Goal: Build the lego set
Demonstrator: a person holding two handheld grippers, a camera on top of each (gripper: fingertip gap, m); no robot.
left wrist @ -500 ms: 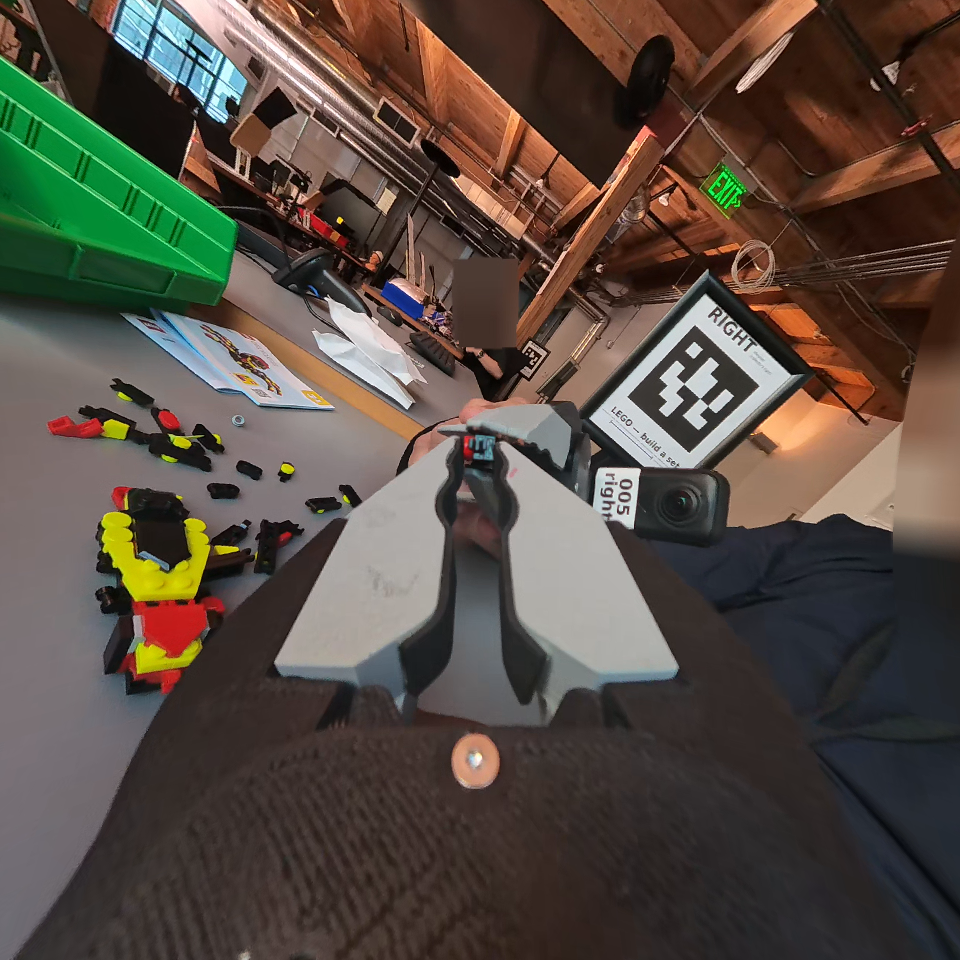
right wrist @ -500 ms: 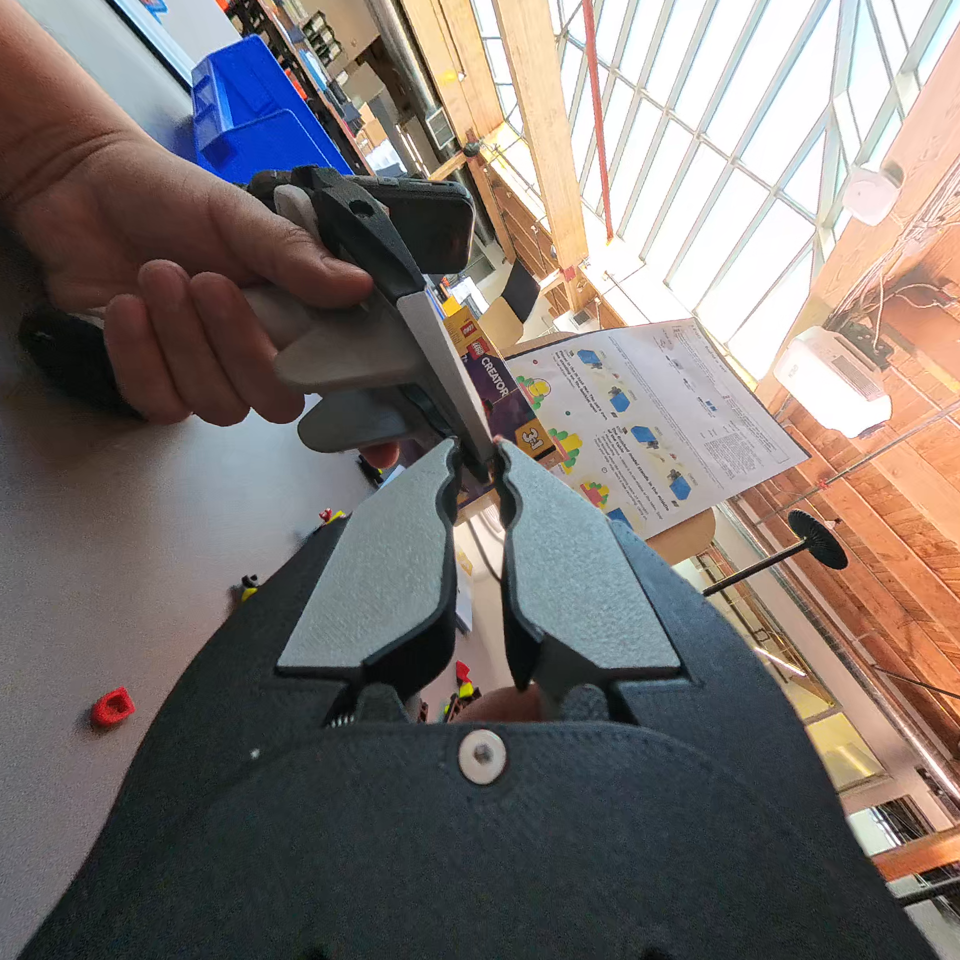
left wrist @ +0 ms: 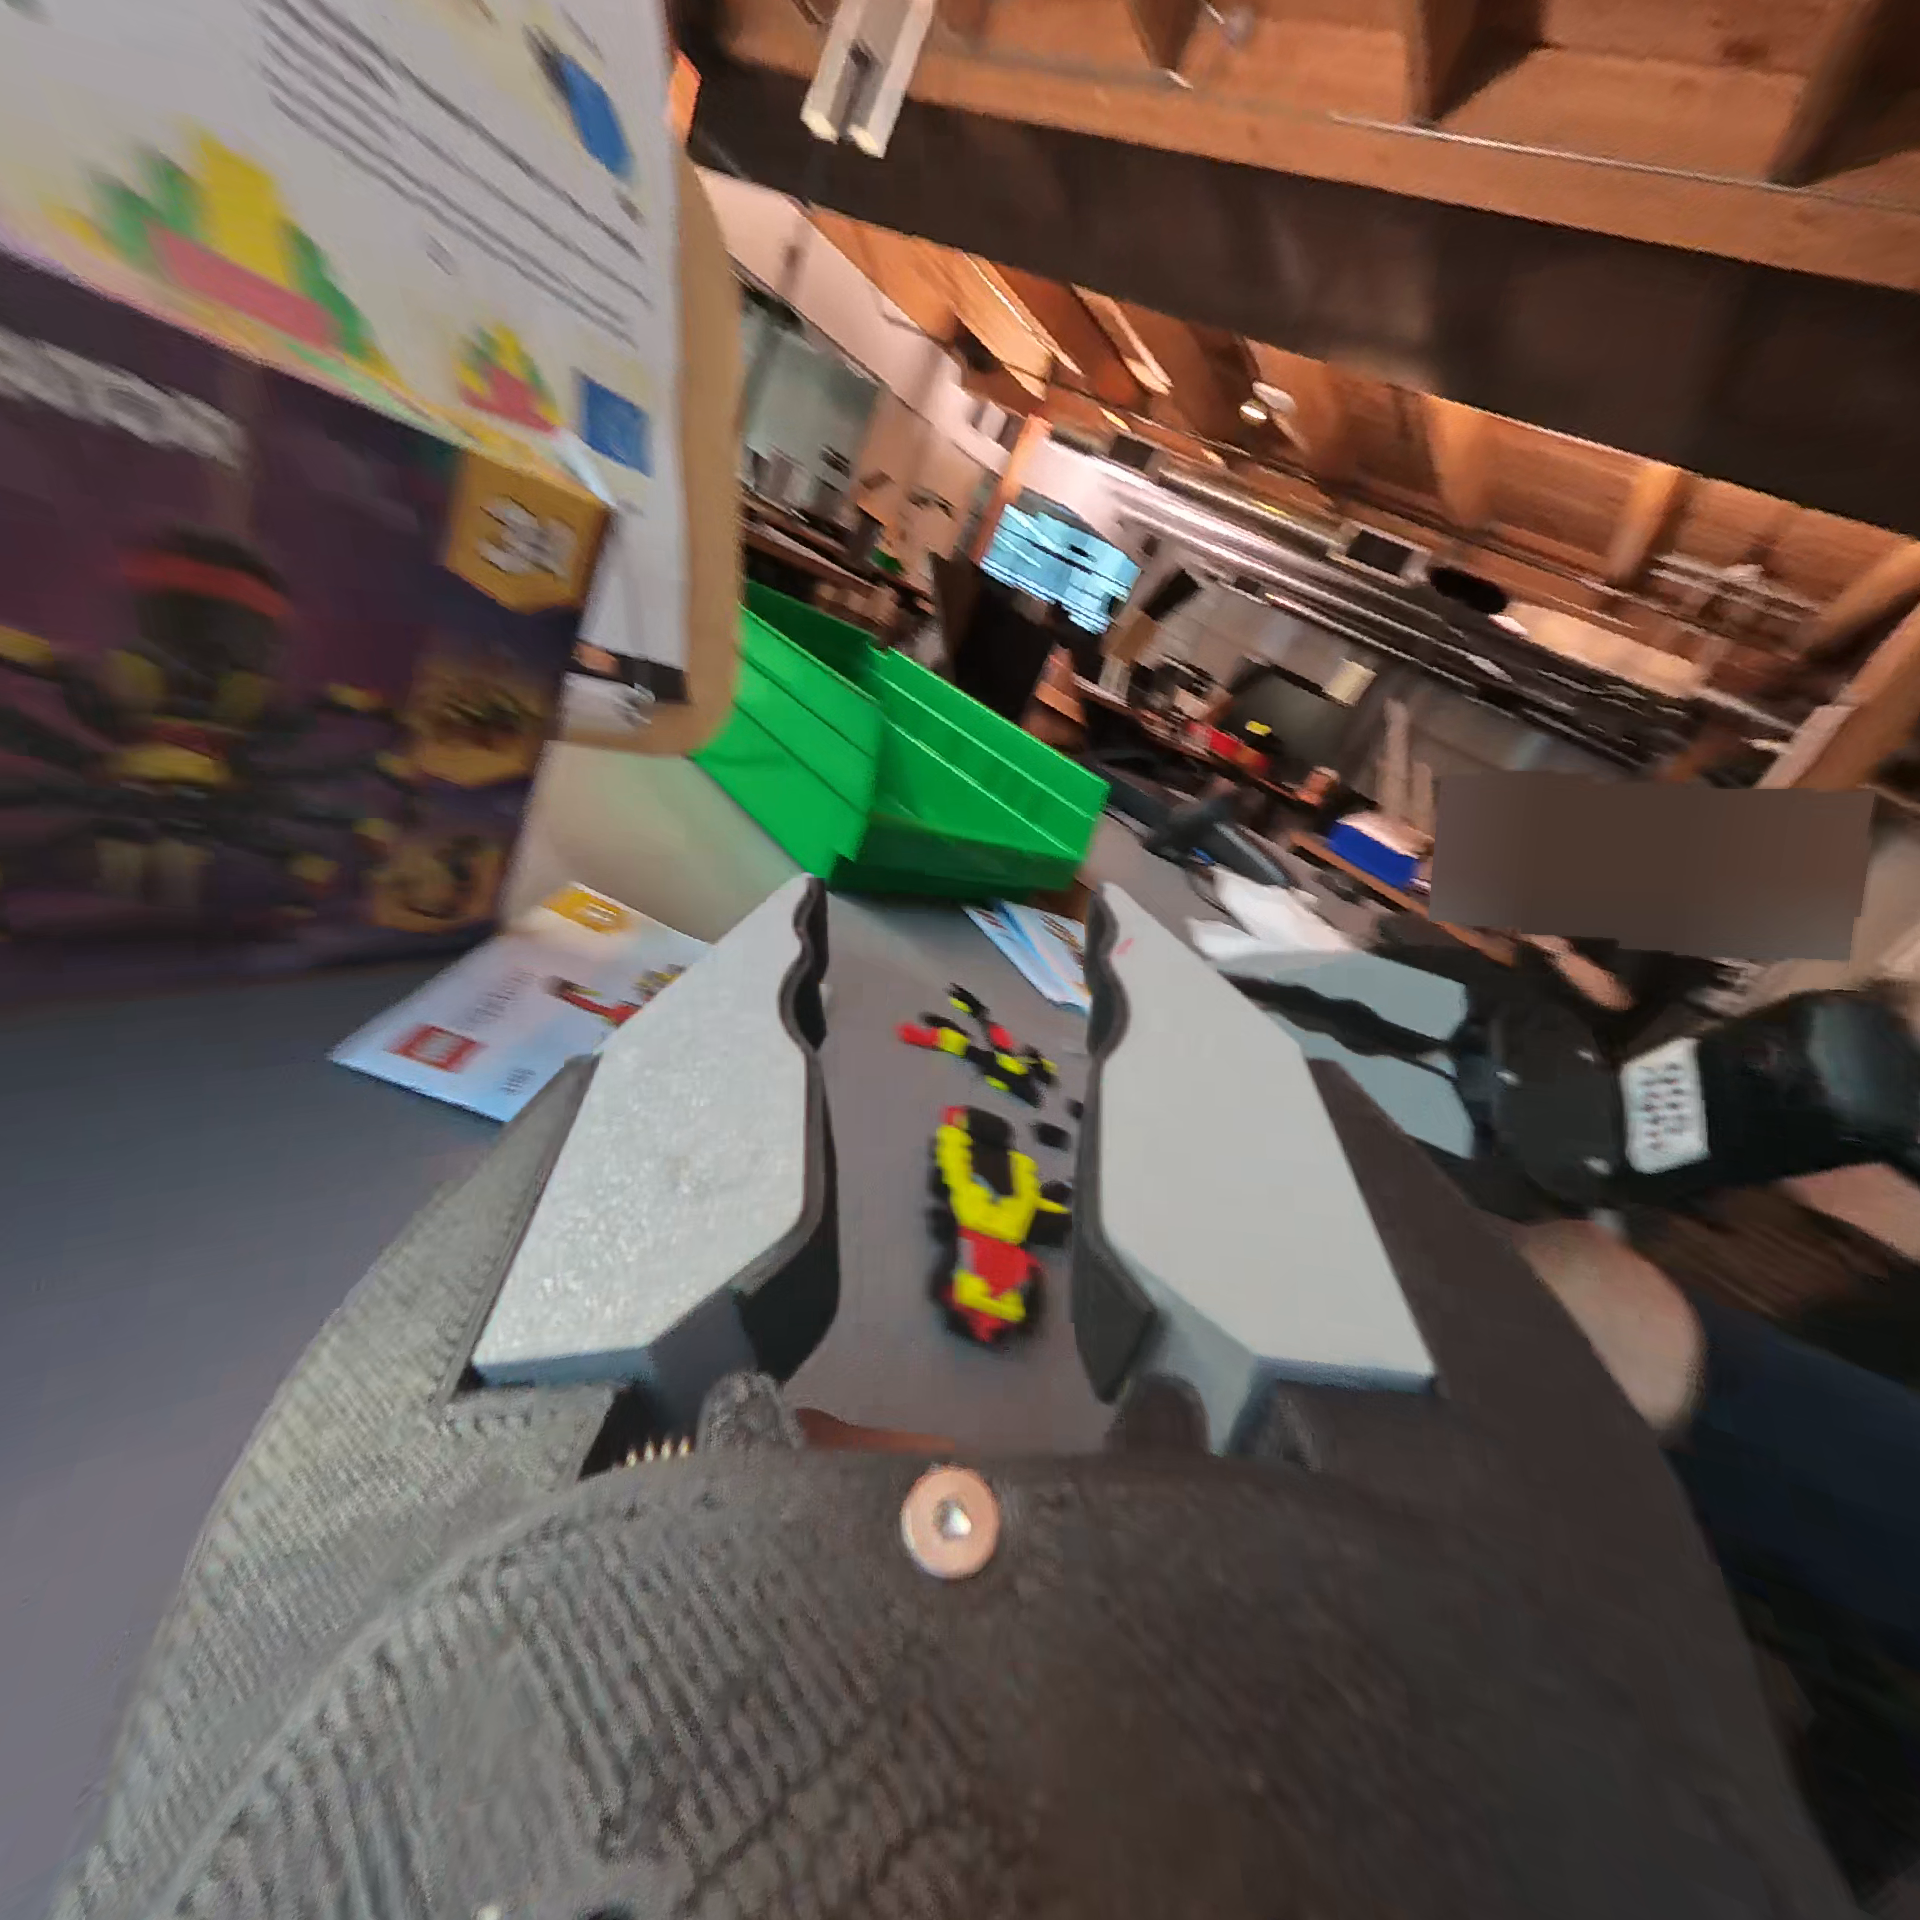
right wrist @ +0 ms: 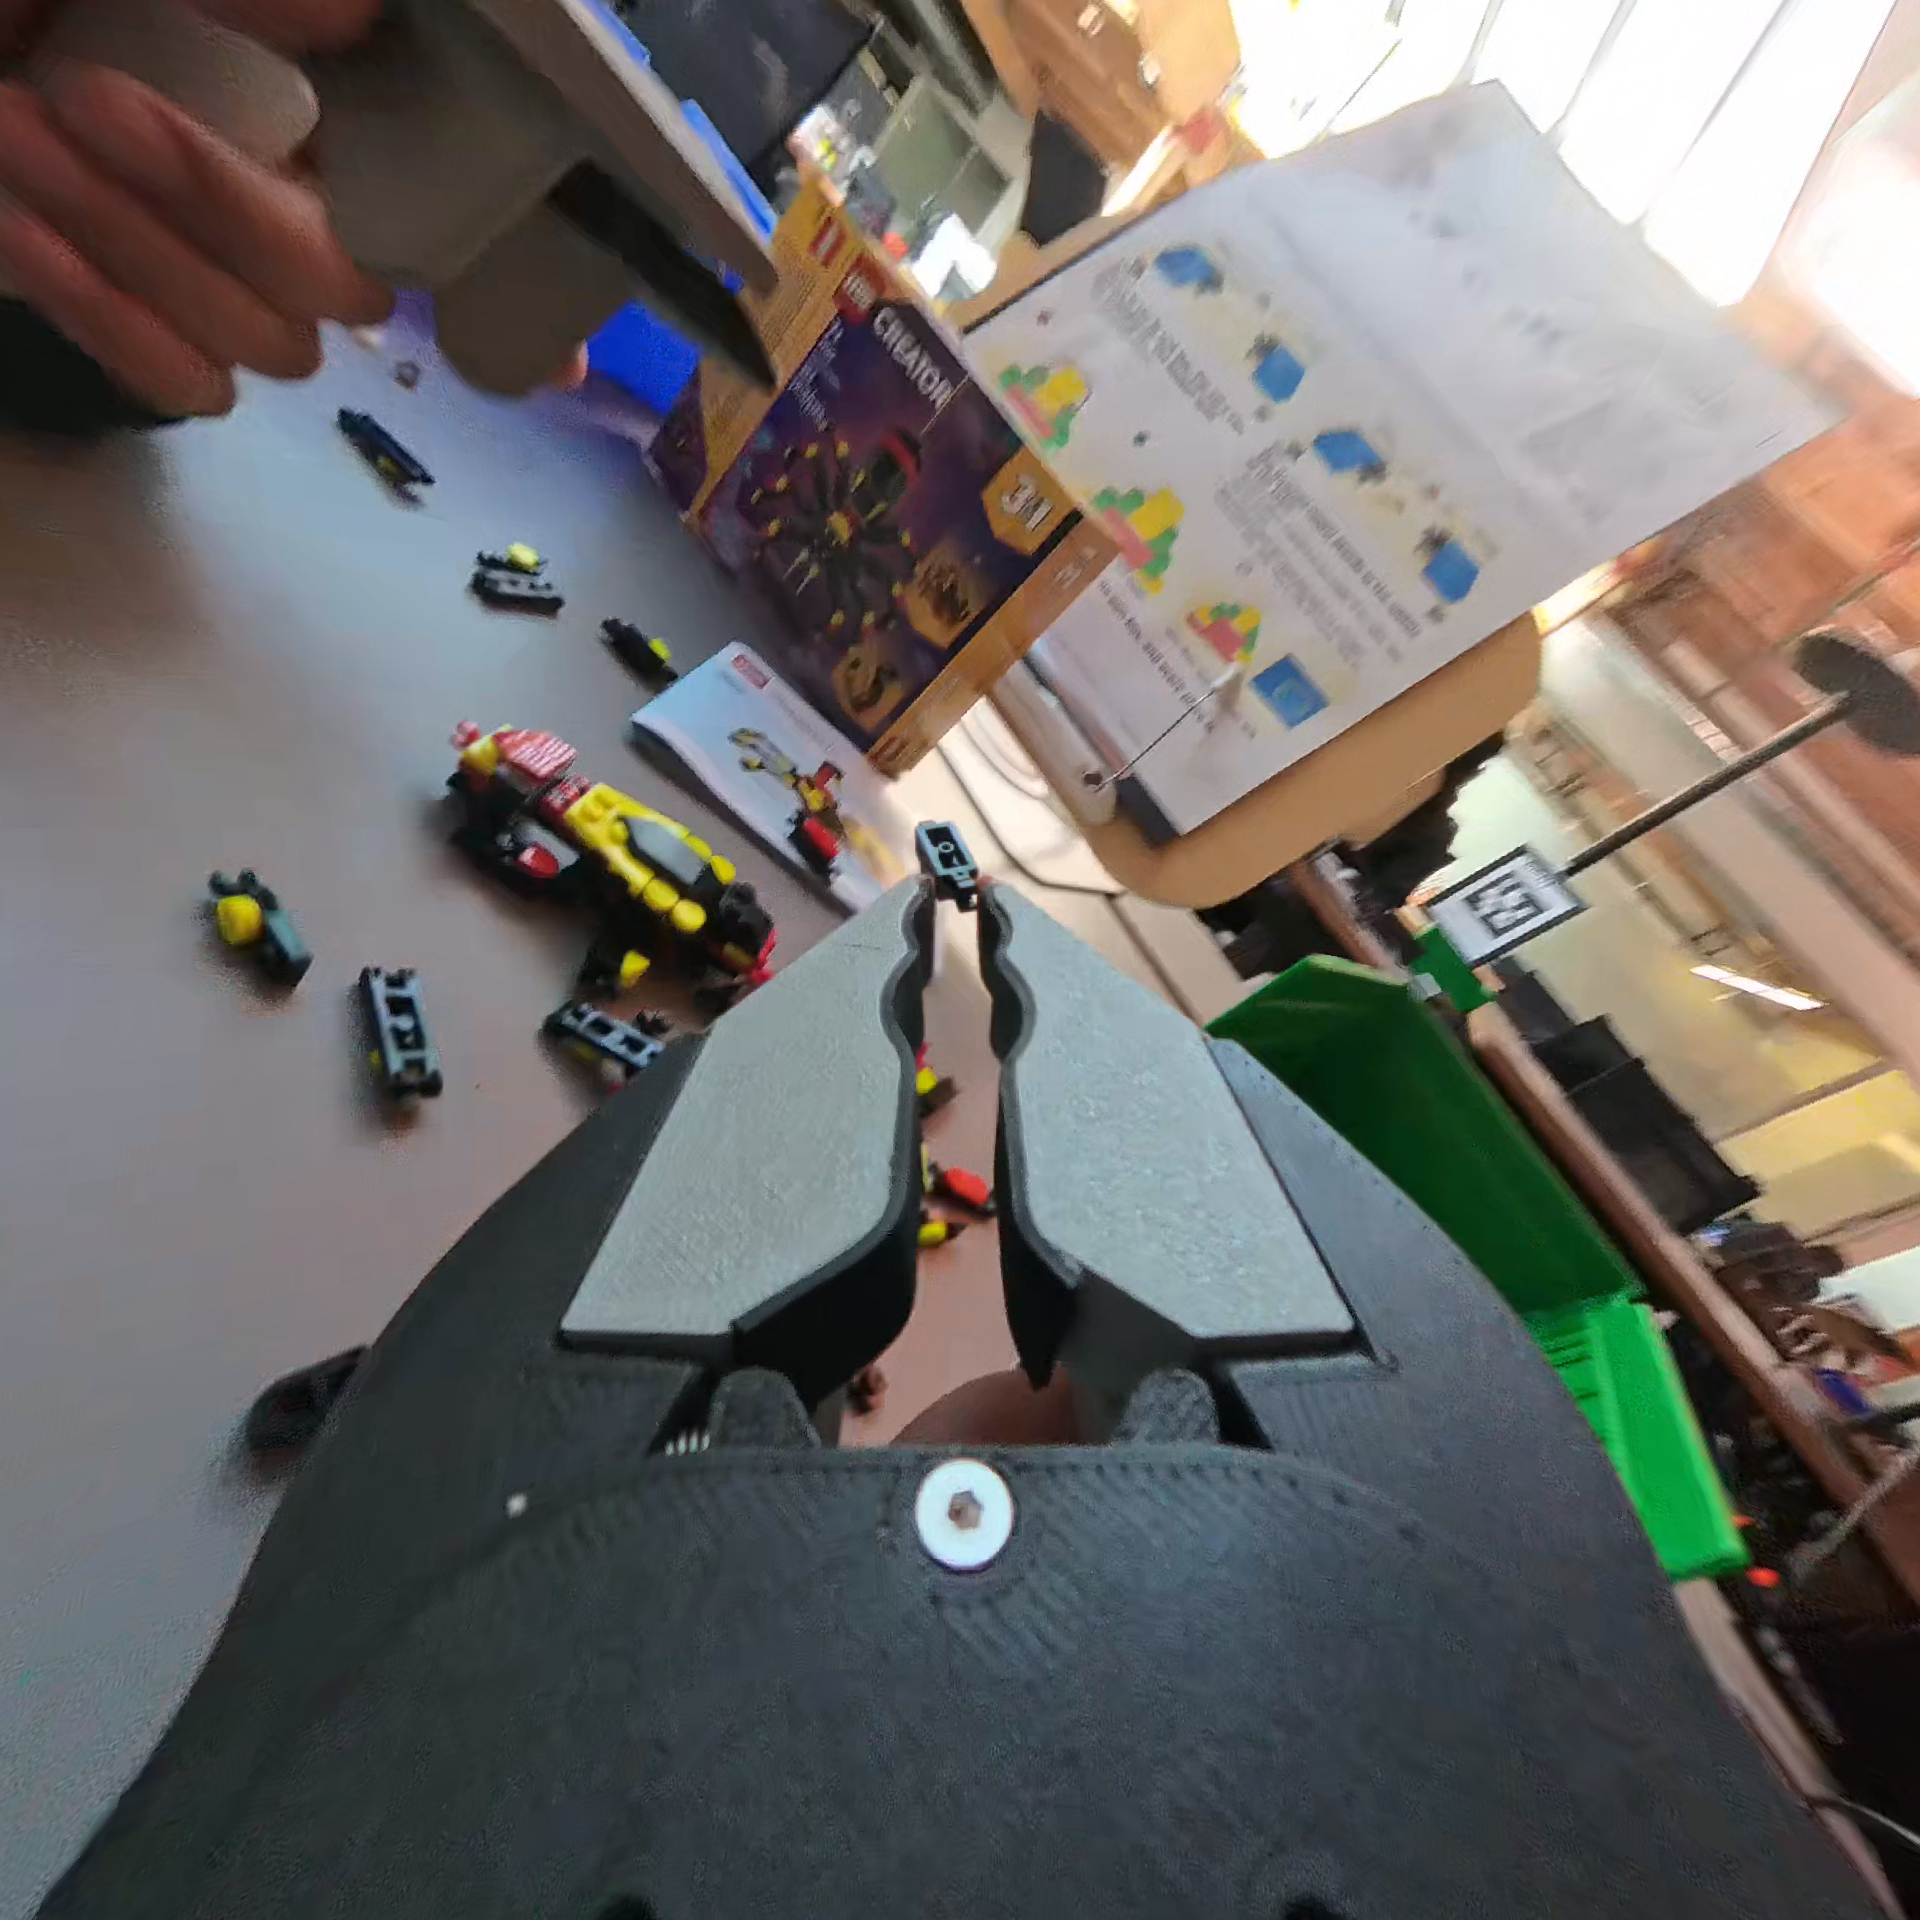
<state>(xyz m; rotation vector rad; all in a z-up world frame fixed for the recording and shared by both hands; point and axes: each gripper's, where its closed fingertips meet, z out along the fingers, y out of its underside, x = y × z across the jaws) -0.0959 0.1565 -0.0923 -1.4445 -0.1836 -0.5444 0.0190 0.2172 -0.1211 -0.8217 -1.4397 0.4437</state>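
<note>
Right tongs [right wrist: 954,902] pinch small black brick [right wrist: 945,858] at tips | left tongs [left wrist: 954,961] apart, bare, above brick model [left wrist: 992,1226]

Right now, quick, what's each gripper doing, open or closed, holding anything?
Left gripper: jaws open, nothing between them.
Right gripper: jaws closed on a small black toy brick piece at the tips.

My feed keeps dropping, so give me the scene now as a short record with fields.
surface: grey table
left gripper: jaws wide apart, nothing between them, above the table
right gripper: jaws closed on a small black brick piece at the tips
model: yellow, red and black brick build, loose pieces around it
paper: instruction booklet flat beside the purple set box
bins: green bins at the far edge
</note>
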